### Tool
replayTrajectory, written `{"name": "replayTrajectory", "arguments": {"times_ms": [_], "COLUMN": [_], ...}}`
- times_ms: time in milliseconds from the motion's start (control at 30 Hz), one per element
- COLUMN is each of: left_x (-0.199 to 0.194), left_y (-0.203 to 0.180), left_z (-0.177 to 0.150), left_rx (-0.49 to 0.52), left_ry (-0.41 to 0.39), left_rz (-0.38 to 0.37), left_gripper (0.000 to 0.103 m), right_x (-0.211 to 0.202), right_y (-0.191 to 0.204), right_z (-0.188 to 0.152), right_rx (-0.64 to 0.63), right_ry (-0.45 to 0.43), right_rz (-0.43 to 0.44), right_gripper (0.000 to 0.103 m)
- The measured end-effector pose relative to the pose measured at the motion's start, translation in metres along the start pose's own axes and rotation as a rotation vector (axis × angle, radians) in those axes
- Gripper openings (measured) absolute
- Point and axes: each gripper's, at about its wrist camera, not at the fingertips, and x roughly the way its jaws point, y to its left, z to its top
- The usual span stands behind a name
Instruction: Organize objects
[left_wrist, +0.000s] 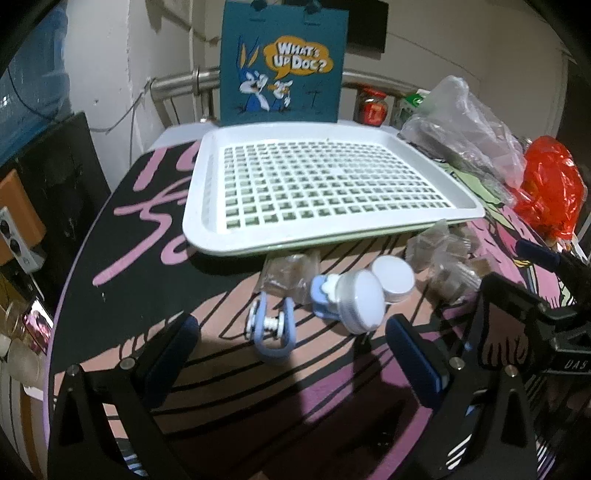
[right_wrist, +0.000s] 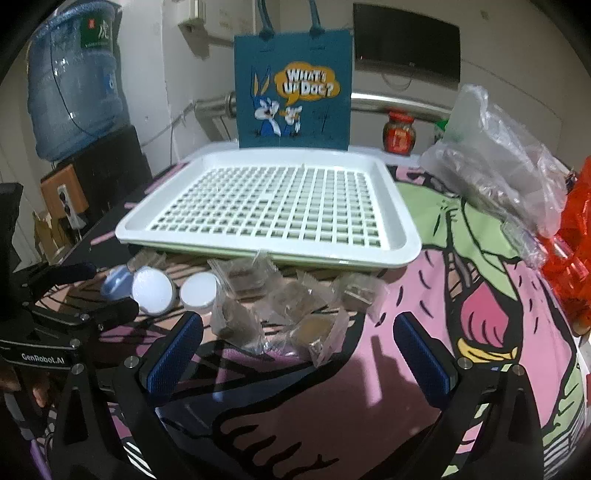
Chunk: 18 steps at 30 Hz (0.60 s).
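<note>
Packets (right_wrist: 284, 306) clear, crinkled, brown inside, heaped before white tray (right_wrist: 400, 206); left gripper (left_wrist: 291, 350), right gripper (right_wrist: 297, 354) agape, empty.

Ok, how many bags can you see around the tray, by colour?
Teal paper gift bag: 1
Clear plastic bag: 1
Red plastic bag: 1
Total: 3

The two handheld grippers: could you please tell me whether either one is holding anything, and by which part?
Nothing is held. The left gripper is open above the blue plastic clip; the right gripper is open before the clear plastic packets.
</note>
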Motion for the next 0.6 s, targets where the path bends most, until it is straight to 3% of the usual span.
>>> {"name": "replayTrajectory", "arguments": {"times_ms": [600], "left_x": [-0.016], "left_y": [-0.011], "left_z": [-0.002], "left_rx": [0.048], "left_ry": [-0.083], "left_rz": [-0.003], "left_gripper": [0.103], "right_x": [-0.015], "right_y": [-0.006], "right_z": [-0.001], "right_rx": [0.015], "right_ry": [-0.09], "right_rz": [0.056], "right_gripper": [0.103]}}
